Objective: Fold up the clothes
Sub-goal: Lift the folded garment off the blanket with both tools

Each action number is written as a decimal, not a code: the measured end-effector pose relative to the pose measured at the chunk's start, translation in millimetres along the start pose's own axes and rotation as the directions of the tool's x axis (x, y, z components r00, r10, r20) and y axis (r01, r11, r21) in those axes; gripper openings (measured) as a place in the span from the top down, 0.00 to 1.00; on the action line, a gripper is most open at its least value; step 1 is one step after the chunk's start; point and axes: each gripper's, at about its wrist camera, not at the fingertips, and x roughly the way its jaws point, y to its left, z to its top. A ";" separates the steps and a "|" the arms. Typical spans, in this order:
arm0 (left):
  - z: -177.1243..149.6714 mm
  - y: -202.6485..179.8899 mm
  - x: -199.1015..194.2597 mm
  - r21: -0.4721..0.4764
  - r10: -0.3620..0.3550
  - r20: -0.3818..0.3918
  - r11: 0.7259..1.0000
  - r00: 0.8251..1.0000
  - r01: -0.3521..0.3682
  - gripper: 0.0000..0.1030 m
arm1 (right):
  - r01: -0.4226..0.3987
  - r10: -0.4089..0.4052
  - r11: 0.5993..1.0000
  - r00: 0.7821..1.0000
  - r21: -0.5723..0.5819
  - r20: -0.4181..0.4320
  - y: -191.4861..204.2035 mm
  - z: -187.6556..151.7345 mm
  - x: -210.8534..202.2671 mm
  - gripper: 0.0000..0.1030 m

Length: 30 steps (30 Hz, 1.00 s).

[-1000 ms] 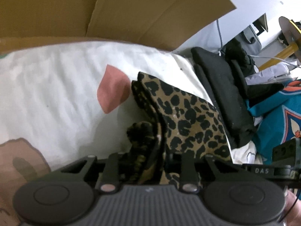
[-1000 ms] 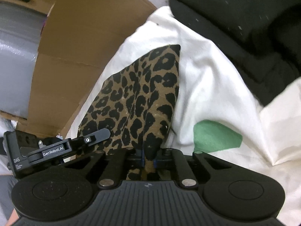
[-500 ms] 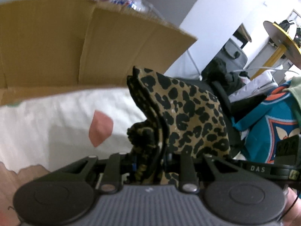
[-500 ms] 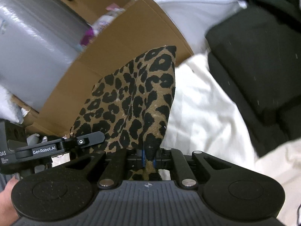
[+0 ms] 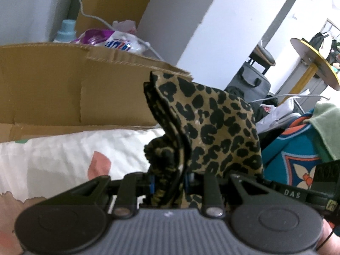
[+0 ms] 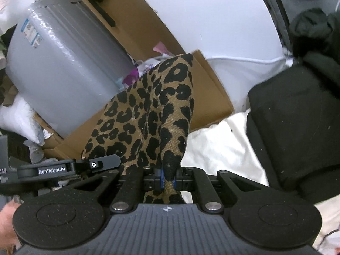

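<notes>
A folded leopard-print garment (image 5: 214, 127) is held up in the air between both grippers, above a white sheet (image 5: 53, 155) with coloured patches. My left gripper (image 5: 169, 181) is shut on one bunched end of it. My right gripper (image 6: 167, 179) is shut on the other end of the leopard-print garment (image 6: 153, 114), which stands up in front of the lens as a stiff folded flap. Each gripper shows at the edge of the other's view.
A cardboard box wall (image 5: 63, 89) stands behind the sheet. Folded black clothes (image 6: 297, 127) lie stacked to the right, and a teal patterned garment (image 5: 297, 155) with a green one lies beyond. A grey case (image 6: 63, 70) and bags crowd the left background.
Both grippers have lifted the leopard-print garment off the white sheet and tilted upward; the box rim, wall and room behind have come into view.
</notes>
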 end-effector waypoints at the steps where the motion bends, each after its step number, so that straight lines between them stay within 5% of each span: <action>1: 0.9 -5.4 -4.0 0.004 -0.005 0.009 1.000 1.000 0.005 0.76 | -0.005 0.005 1.000 1.000 -0.013 0.004 0.4 3.4 -5.6 0.94; 16: 2.4 -91.1 -1.2 0.011 -0.035 0.096 0.999 0.995 0.034 0.76 | -0.022 0.030 0.992 0.997 -0.121 0.070 -12.3 46.0 -88.8 0.94; 24: -14.6 -133.8 20.3 0.064 -0.076 0.120 0.996 0.990 0.069 0.76 | 0.035 -0.020 0.991 0.993 -0.127 0.121 -45.3 49.5 -130.2 0.94; 30: -27.1 -154.3 37.3 0.014 -0.116 0.121 0.993 0.986 0.115 0.76 | 0.106 -0.087 0.986 0.986 -0.132 0.145 -63.5 49.7 -150.9 0.94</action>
